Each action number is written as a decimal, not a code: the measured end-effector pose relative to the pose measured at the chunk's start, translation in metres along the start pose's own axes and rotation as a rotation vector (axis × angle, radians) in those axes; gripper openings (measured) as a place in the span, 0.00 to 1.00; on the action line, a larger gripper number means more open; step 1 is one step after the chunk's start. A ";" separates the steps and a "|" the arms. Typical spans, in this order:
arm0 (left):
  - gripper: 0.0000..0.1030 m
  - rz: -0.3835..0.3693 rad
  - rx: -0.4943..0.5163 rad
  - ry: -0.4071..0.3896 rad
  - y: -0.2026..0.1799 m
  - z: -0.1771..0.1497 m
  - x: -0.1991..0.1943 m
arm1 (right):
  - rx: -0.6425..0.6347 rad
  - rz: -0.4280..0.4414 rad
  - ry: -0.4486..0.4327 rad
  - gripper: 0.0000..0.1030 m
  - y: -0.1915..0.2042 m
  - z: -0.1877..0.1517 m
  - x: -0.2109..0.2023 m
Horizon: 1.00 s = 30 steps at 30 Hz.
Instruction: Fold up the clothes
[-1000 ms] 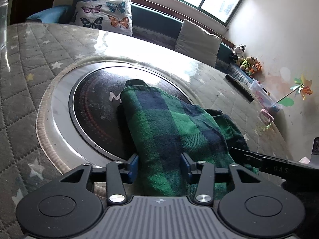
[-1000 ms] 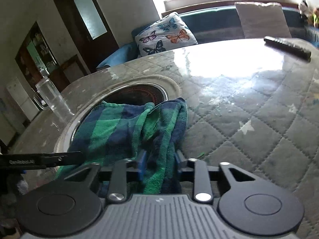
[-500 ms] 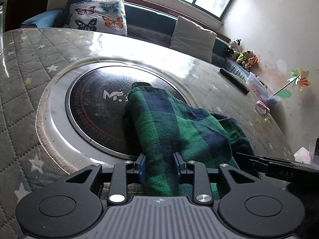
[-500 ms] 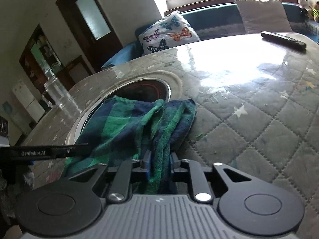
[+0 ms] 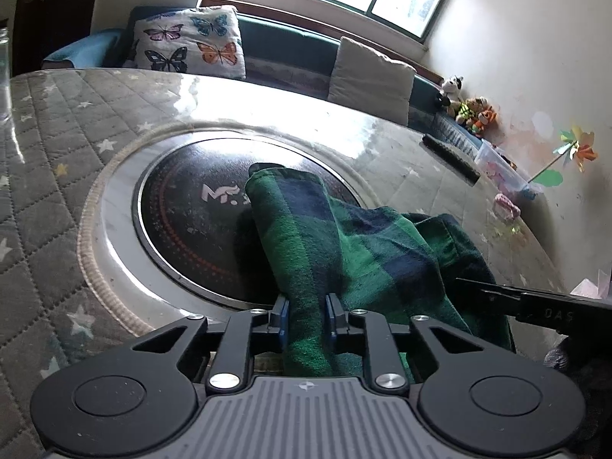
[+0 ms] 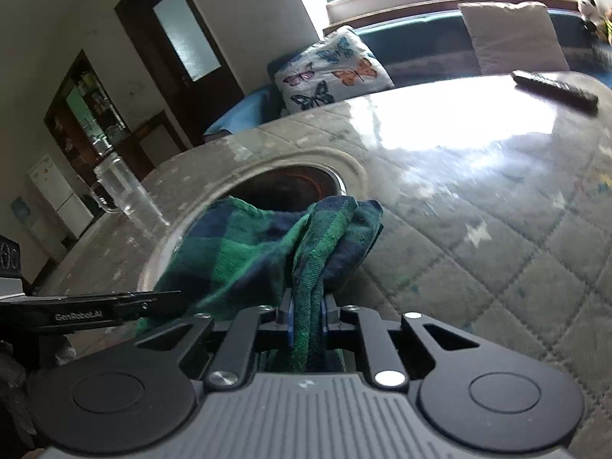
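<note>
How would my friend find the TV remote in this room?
Start at the big round quilted table. Look to its far edge, near the sofa under the window. The remote lies there alone: a long, flat black bar, the only dark thing on that shiny stretch.

On the table (image 5: 126, 88): 1 plaid cloth (image 5: 344, 237), 1 remote (image 5: 451, 157), 1 glass jug (image 6: 122, 191); behind the table, 2 cushions – butterfly one (image 5: 191, 44), plain one (image 5: 371, 76).

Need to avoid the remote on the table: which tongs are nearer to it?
Right. The remote lies far across the table, on the right tongs' side; the left tongs grip the cloth further from it, beyond the right ones.
</note>
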State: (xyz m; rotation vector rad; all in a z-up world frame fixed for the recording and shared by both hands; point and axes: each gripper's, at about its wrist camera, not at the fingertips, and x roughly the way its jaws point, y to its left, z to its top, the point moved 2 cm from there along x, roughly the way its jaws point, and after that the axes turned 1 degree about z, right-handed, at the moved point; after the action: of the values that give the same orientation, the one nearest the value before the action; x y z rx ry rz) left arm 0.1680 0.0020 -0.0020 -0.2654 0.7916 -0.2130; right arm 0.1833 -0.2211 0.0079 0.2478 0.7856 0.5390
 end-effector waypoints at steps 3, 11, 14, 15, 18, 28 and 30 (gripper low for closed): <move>0.18 0.018 -0.010 -0.030 0.007 0.003 -0.015 | -0.037 0.018 0.006 0.10 0.016 0.007 0.003; 0.18 0.118 -0.082 -0.123 0.060 0.015 -0.072 | -0.100 0.123 0.037 0.10 0.076 0.034 0.038; 0.18 0.164 -0.114 -0.154 0.085 0.019 -0.093 | -0.127 0.173 0.057 0.10 0.106 0.044 0.061; 0.18 0.182 -0.123 -0.161 0.094 0.020 -0.099 | -0.140 0.188 0.064 0.10 0.116 0.047 0.070; 0.18 0.234 -0.156 -0.182 0.125 0.025 -0.115 | -0.173 0.229 0.087 0.10 0.148 0.054 0.097; 0.18 0.366 -0.244 -0.212 0.216 0.041 -0.141 | -0.217 0.341 0.155 0.10 0.230 0.073 0.185; 0.18 0.389 -0.257 -0.216 0.230 0.042 -0.143 | -0.220 0.360 0.167 0.10 0.240 0.074 0.200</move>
State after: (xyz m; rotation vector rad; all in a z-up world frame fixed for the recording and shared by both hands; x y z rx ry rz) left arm 0.1209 0.2669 0.0501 -0.3639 0.6401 0.2824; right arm 0.2655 0.0880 0.0347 0.1411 0.8403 0.9894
